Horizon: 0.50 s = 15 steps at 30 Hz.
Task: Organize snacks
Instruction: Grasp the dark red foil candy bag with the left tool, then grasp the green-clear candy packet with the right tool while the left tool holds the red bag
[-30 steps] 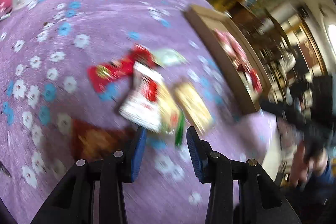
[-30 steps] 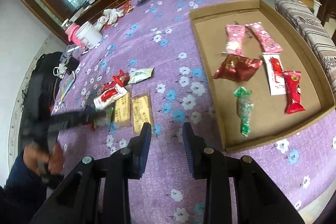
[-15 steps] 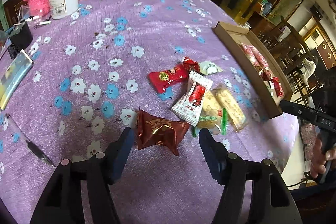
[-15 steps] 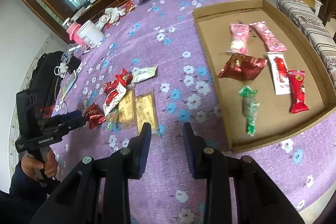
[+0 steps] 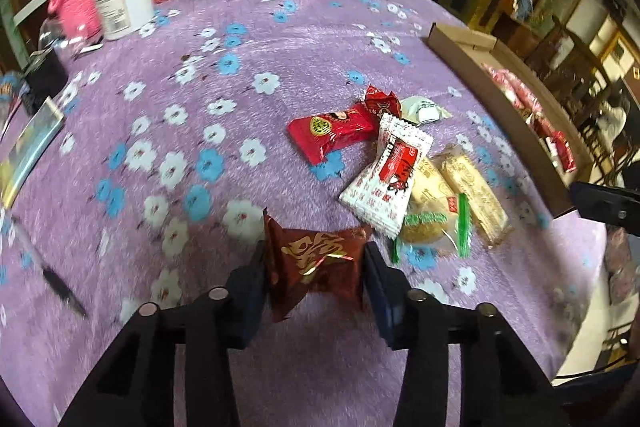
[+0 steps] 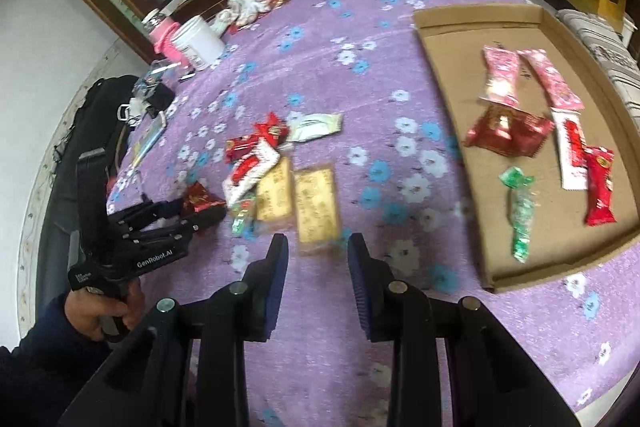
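Left wrist view, change: half a second ago your left hand-held gripper (image 5: 316, 277) stood wide around the dark red snack packet (image 5: 314, 265); now both pads press its 2 ends and the wrapper bulges between them.
Left wrist view, packet position: it sits in the jaws at the near edge of the snack pile, low over the purple flowered table (image 5: 240, 39); you cannot tell whether it has cleared the cloth.
Left wrist view, meaning: the grasp looks made, so the carry to the cardboard tray (image 5: 472, 67) is likely next.
Left wrist view, remaining snacks: a red packet (image 5: 334, 137), a white and red sachet (image 5: 386, 177), 2 pale wafer bars (image 5: 470, 197), a small red candy and a white wrapper remain outside the tray.
Left wrist view, hard to see: motion blur smears the edges; the tray is seen edge-on, its contents mostly hidden.

Right wrist view, change: your right hand-held gripper (image 6: 318, 277) hangs open and empty above the table, now nearer the wafer bar (image 6: 316, 205).
Right wrist view, left tool: the left hand-held gripper (image 6: 200, 211) shows the dark red packet (image 6: 198, 199) at its tip, partly covered by the fingers.
Right wrist view, tray: the cardboard tray (image 6: 452, 15) holds 7 snacks, blurred.
Right wrist view, cut off: the tray's far right edge runs out of frame.
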### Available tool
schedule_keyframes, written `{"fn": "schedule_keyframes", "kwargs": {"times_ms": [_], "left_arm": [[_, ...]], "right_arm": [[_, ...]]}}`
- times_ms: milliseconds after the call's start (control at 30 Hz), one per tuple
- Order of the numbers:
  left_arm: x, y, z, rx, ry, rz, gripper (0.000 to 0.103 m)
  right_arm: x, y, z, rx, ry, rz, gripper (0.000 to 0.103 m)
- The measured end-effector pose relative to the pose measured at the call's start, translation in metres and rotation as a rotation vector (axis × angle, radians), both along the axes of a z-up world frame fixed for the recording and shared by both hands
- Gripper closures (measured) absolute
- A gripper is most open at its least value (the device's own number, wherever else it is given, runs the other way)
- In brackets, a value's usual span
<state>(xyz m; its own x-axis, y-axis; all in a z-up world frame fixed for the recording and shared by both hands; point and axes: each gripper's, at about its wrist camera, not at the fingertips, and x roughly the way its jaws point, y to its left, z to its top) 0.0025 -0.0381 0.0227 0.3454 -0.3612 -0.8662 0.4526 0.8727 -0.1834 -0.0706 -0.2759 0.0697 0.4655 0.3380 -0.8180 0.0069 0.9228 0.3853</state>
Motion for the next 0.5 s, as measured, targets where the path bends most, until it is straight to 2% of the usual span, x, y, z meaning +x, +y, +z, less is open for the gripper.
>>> {"fn": "schedule_keyframes", "kwargs": {"times_ms": [200,400,433,500], "left_arm": [[-0.018,0.02,0.014,-0.043,0.004,0.009,0.06],[-0.03,0.034,0.02,-0.045,0.0,0.014,0.06],[-0.031,0.037,0.02,-0.048,0.002,0.015,0.06],[-0.032,0.043,0.021,-0.045,-0.002,0.022,0.06]], "right_arm": [[0.026,0.029,-0.013,0.099,0.028,0.07,0.069],[0.067,0.047,-0.039,0.132,0.047,0.067,0.069],[0.071,0.052,-0.045,0.117,0.062,0.072,0.071],[0.071,0.061,-0.05,0.135,0.093,0.117,0.085]]}}
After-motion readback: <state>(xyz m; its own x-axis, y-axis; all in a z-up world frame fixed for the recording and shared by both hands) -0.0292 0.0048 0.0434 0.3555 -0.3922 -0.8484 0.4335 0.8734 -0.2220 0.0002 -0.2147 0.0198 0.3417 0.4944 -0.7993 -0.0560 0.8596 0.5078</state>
